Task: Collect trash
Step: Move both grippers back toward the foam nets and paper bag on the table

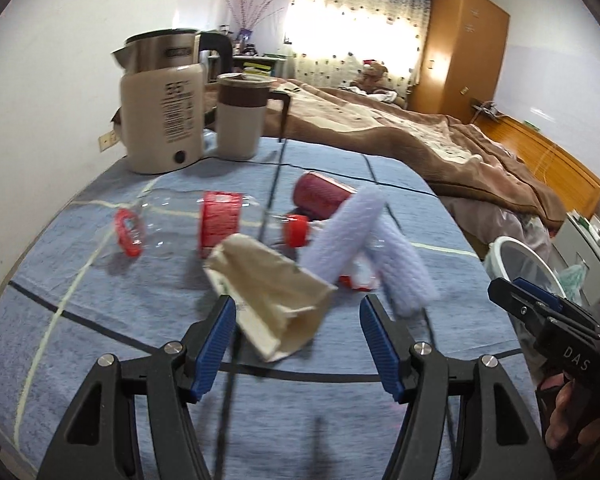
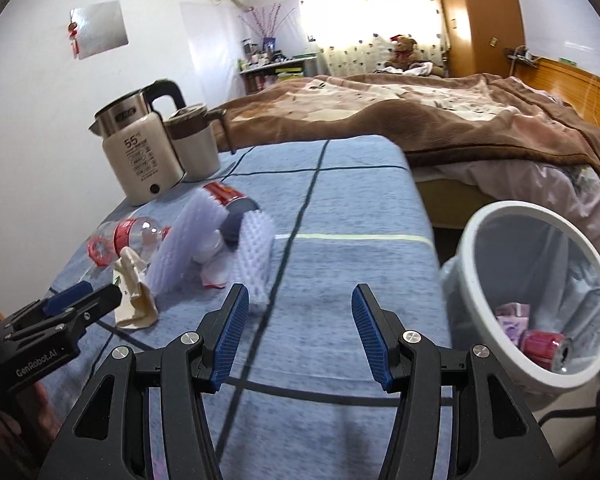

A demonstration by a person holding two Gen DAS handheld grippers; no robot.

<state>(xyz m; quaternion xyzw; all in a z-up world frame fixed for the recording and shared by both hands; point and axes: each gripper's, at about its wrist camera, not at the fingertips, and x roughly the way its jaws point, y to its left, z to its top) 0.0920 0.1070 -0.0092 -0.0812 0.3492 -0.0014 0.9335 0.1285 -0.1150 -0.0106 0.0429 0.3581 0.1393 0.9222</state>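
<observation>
Litter is seen spread across a blue checked tablecloth [image 1: 100,340] in the left wrist view. The left gripper [image 1: 298,344] is held wide apart, nothing pinched, with a crumpled beige paper bag [image 1: 272,296] lying between and just ahead of its blue pads. Behind the bag, a clear plastic bottle [image 1: 172,224] with a red label is laid on its side, flanked by white foam netting sleeves [image 1: 340,236] and a red can [image 1: 320,196]. A kettle [image 1: 164,120] and a mug [image 1: 240,120] are stood at the far edge, apart from the trash.

In the right wrist view, the right gripper [image 2: 296,334] is likewise shown spread and empty, poised over bare cloth. A white trash bin [image 2: 472,288], lined with a bag, is placed just beside the table's right edge; a red can and some purple wrapping are already held inside it. The pile of litter is left well to the gripper's left.

A slipped grasp is judged the likeliest failure: the paper bag is thin and crushed, so only a loose flap may be caught. The foam sleeves could be dragged along, and the bottle could be set rolling.
</observation>
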